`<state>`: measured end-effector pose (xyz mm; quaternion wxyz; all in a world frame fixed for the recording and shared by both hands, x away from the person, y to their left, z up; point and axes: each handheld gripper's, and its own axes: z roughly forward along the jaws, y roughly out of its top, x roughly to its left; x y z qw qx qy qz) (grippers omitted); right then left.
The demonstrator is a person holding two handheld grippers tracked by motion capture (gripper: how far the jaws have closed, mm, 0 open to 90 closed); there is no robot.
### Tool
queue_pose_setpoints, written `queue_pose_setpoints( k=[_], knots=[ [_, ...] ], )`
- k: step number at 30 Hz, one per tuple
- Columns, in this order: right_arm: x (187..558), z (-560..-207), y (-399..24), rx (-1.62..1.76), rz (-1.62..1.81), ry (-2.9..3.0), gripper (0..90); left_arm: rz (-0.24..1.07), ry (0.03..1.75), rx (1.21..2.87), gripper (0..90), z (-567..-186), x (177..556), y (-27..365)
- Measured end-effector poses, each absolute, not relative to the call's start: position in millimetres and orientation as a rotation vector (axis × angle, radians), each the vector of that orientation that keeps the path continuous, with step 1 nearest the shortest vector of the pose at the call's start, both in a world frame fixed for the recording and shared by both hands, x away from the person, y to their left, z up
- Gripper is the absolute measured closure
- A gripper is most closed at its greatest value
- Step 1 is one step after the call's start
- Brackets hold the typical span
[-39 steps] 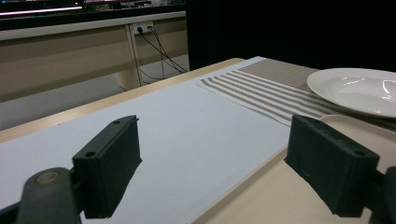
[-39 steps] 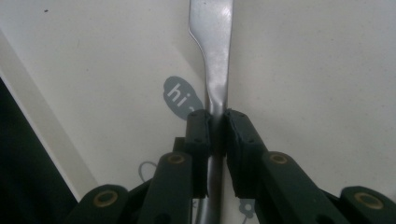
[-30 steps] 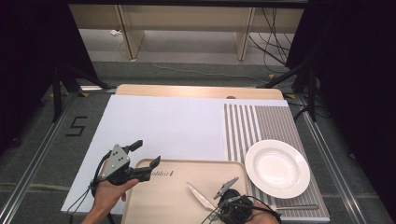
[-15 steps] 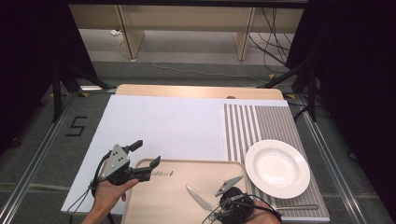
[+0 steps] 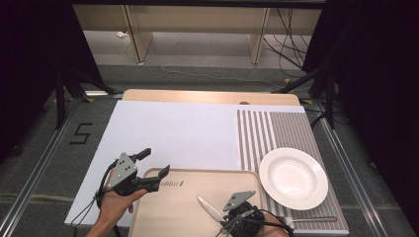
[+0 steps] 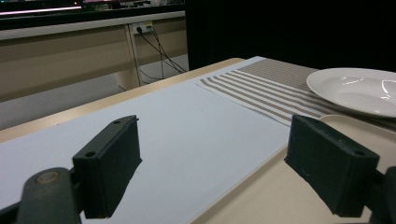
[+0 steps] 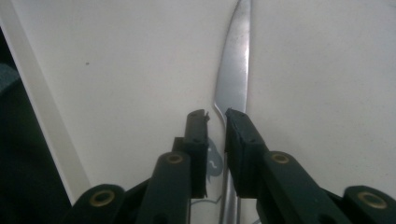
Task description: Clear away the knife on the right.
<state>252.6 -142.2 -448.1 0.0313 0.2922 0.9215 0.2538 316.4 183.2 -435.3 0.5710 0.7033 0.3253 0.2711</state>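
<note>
Steel table knife (image 7: 233, 70) lies near the right of the beige plastic tray (image 5: 163, 217), blade pointing far-left. Right gripper (image 7: 215, 116) has just been closing, its jaws around the handle, along the knife's length. Left gripper (image 5: 154, 165) hangs wide open at the tray's far-left corner.

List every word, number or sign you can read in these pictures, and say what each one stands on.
"5": black number marked on the grey floor left of the table.
Small dark print on the tray, near its far rim beside the left gripper: too small and blurred to read.
A faint grey mark on the tray under the knife, between the right gripper's jaws: not readable.
</note>
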Motion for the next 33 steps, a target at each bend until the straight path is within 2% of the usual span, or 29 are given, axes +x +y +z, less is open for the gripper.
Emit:
queue_pose_setpoints(
  k=[8, 33],
  knots=[
    [252, -454, -135, 0.869, 0.696, 2.848, 90.0, 0.641, 0.762, 1.652, 17.1, -435, 317, 183],
    [257, -462, -133, 0.84, 0.575, 2.834, 90.0, 0.64, 0.757, 1.656, 17.6, -435, 316, 183]
  ],
)
